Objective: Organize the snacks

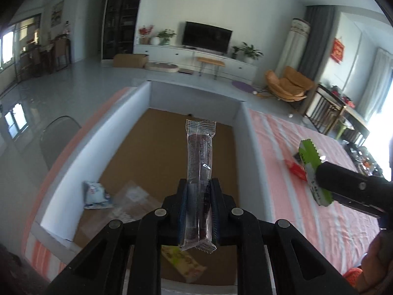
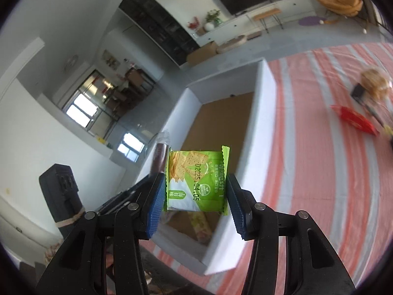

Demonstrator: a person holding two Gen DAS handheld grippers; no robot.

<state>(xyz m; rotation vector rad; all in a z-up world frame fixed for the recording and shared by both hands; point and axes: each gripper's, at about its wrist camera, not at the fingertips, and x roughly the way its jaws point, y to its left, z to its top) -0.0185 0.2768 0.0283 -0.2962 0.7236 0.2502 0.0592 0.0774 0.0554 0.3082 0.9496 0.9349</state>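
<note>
Left gripper (image 1: pixel 198 191) clenching clear-wrapped dark snack stick (image 1: pixel 199 172), long axis pointing frame-up over white brown-floored box (image 1: pixel 242 123). Right gripper (image 2: pixel 195 194) jaws apart, green cracker packet (image 2: pixel 196 179) between pads, box lying directly beyond.

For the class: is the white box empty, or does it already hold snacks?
Not empty: the white box holds a blue-white packet and a green packet.

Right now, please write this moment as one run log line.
left claw: shut on dark snack stick | right claw: around green cracker packet, grip unclear | white box: below
</note>
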